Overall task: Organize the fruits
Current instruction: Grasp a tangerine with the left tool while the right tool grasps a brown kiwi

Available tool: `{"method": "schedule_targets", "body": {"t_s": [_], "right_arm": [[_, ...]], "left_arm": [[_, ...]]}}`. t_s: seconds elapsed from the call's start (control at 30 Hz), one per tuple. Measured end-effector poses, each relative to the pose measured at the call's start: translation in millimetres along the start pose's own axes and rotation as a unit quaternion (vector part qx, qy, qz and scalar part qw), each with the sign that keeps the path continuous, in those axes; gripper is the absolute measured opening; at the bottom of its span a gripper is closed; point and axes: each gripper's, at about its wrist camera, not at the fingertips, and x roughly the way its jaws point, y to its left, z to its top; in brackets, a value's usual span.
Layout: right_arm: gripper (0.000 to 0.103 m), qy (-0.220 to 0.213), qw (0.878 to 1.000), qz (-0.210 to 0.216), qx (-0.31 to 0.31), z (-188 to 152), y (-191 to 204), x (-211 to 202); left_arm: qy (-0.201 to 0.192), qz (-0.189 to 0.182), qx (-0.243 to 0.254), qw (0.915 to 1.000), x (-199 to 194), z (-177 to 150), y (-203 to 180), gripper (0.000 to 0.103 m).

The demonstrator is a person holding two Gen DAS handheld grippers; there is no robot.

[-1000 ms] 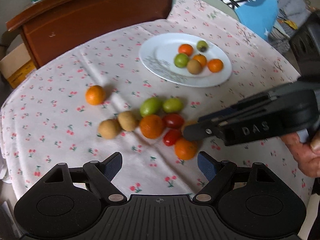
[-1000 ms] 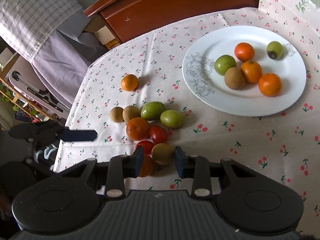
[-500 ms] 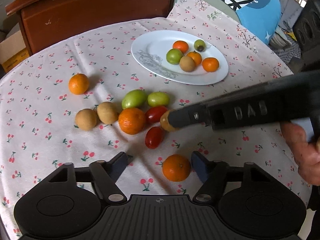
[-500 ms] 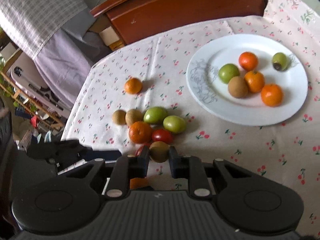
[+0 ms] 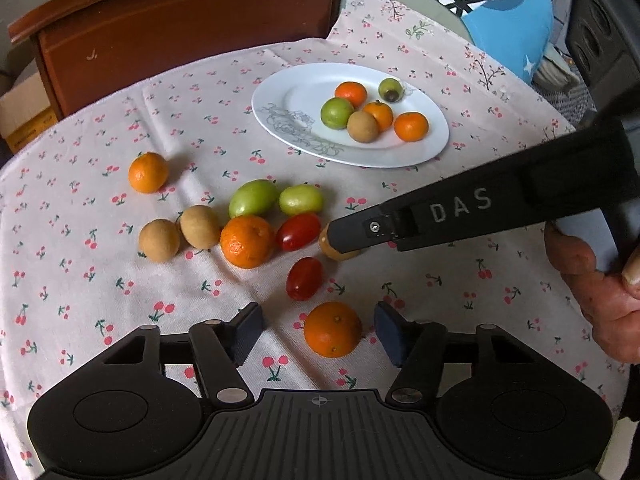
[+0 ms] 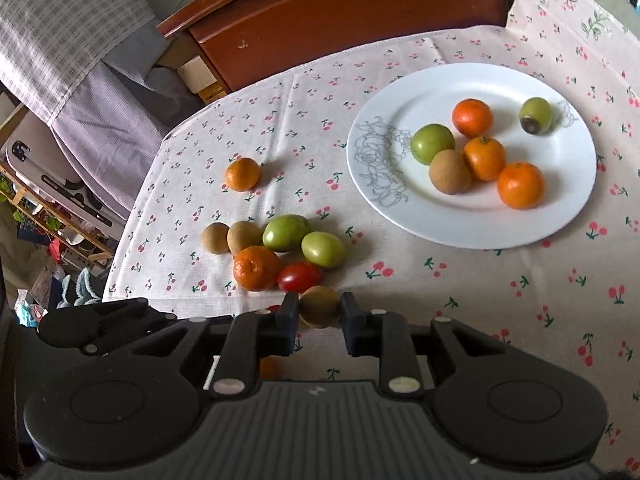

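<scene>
Right wrist view: right gripper (image 6: 319, 312) now clamps a brown fruit (image 6: 320, 306); left gripper (image 5: 318, 334), jaws apart and narrowing, straddles an orange (image 5: 333, 329).

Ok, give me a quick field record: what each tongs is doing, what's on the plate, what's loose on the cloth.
left tongs: open, jaws have just been closing, either side of an orange, not yet pressing
right tongs: shut on a brown fruit
plate: three oranges, two green fruits, one brown fruit
loose on tablecloth: oranges, green fruits, brown fruits, two red tomatoes
</scene>
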Motion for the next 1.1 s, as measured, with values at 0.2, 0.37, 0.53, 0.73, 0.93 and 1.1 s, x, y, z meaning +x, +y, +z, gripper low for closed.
{"method": "schedule_targets", "body": {"t_s": [0.2, 0.37, 0.53, 0.73, 0.93, 1.1], "right_arm": [[0.028, 0.014, 1.0, 0.007, 0.005, -1, 0, 4], [0.03, 0.017, 1.0, 0.005, -0.001, -3, 2, 6], [0.026, 0.024, 1.0, 0.006, -0.014, -6, 6, 9], [0.026, 0.017, 1.0, 0.0, -0.01, -4, 3, 6], [0.026, 0.0, 1.0, 0.003, -0.009, 2, 4, -2], [0.026, -0.034, 0.999, 0.001, -0.001, 14, 0, -18]], "left_arm": [[-0.002, -0.006, -0.007, 1.0, -3, 1, 1, 0.04], [-0.006, 0.004, 0.022, 0.9997, -1, -3, -10, 0.04], [-0.009, 0.005, 0.029, 0.9995, -2, -4, -12, 0.027], [-0.007, 0.001, 0.026, 0.9996, -3, -3, -12, 0.026], [-0.023, -0.005, 0.023, 0.9995, -12, 4, -13, 0.026], [-0.046, -0.005, 0.007, 0.9989, -20, 21, -8, 0.026]]}}
